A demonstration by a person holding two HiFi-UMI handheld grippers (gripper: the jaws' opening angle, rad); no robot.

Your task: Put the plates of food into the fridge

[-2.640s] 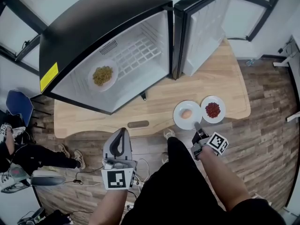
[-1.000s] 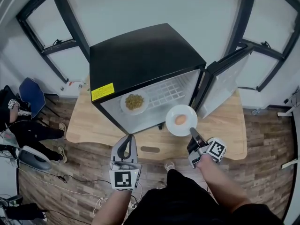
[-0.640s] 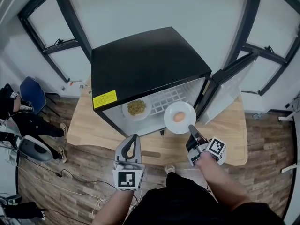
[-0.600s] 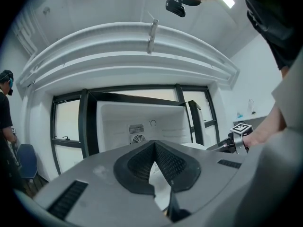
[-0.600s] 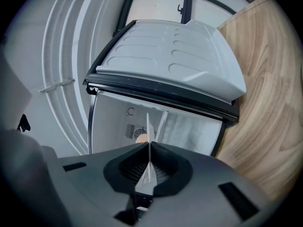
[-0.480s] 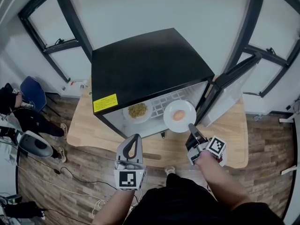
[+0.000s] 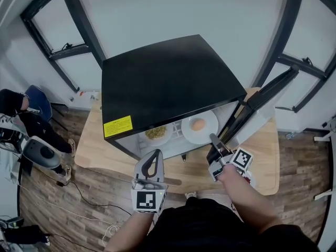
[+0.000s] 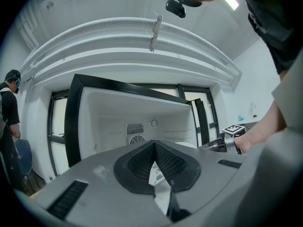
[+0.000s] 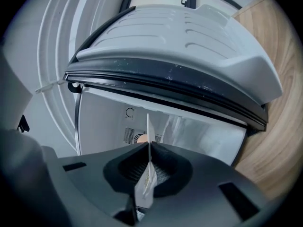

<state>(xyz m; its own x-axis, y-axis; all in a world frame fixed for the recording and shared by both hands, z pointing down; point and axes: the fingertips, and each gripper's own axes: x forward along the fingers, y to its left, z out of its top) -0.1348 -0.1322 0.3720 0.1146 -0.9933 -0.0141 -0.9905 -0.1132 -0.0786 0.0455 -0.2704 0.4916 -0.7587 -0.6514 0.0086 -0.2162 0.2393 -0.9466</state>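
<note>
— My right gripper [image 7: 213, 138] is clamped on the rim of the white plate [image 7: 199, 126], level at the open fridge's [image 7: 168, 88] front.
— And your left?
— Left gripper [image 7: 153, 155] closed on nothing, nearer me.

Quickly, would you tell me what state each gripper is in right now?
Left gripper: jaws closed, empty.
Right gripper: jaws closed on the plate.

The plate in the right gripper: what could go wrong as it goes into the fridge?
The right gripper pinches the plate only at its rim; a tilt could roll the egg off.
The open door stands close beside the gripper and could be struck.
A plate of greenish food sits inside already; the two could collide.
</note>
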